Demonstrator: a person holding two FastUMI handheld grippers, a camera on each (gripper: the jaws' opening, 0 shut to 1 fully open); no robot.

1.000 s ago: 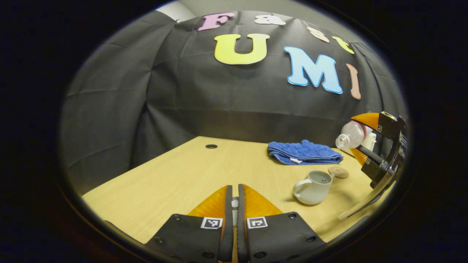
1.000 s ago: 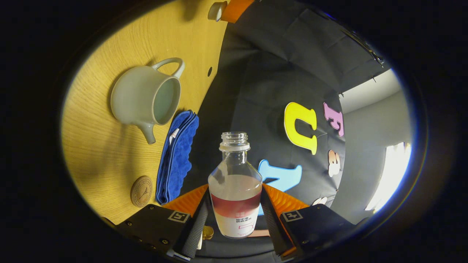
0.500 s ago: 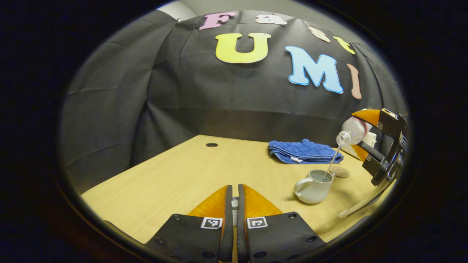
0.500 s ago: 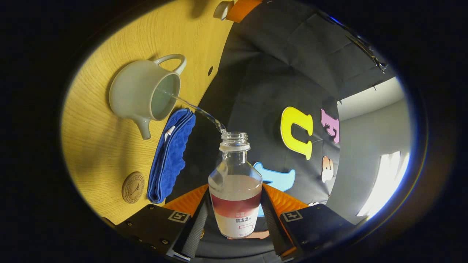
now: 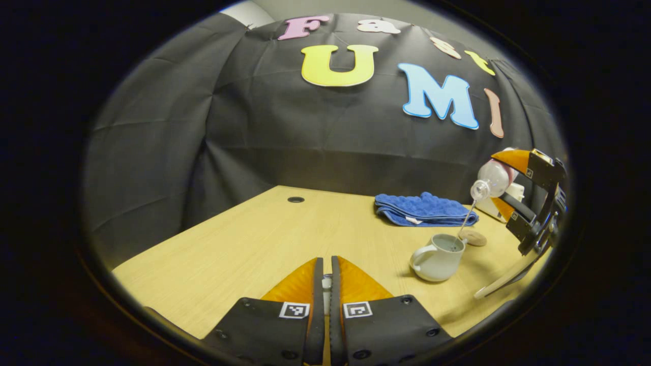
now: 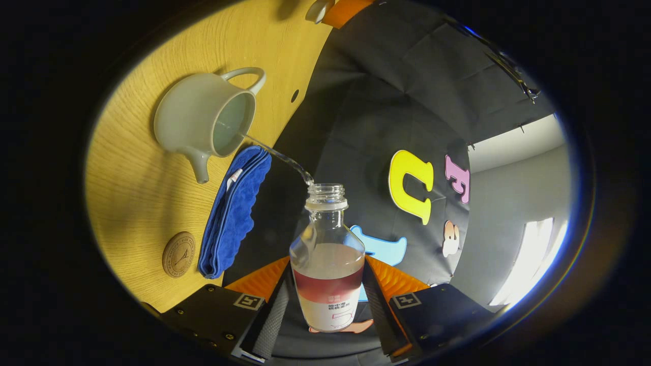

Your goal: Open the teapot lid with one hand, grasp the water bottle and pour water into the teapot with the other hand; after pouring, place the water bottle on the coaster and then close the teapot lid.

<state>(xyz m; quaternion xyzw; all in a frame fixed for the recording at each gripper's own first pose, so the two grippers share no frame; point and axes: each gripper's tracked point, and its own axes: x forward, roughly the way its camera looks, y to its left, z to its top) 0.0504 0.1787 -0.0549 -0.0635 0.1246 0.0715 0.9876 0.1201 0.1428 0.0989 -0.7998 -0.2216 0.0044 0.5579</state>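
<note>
The clear glass water bottle with the dark red label (image 6: 326, 264) is clamped between the right gripper (image 6: 325, 300) fingers, long axis tipped so its open neck points ahead of them toward the pale grey ceramic teapot (image 6: 203, 122) on the light wood desk (image 6: 137, 203). A thin stream runs from neck into the open pot; the bottle looks roughly half full. Round wooden coaster (image 6: 179, 254) sits just beside the folded blue towel (image 6: 234, 213), nearer the right fingers. Left gripper (image 5: 326, 284) fingers are pressed together on something small, probably the lid, can't tell.

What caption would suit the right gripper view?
Right gripper tips a water bottle, sending a thin stream into the open teapot.
</note>
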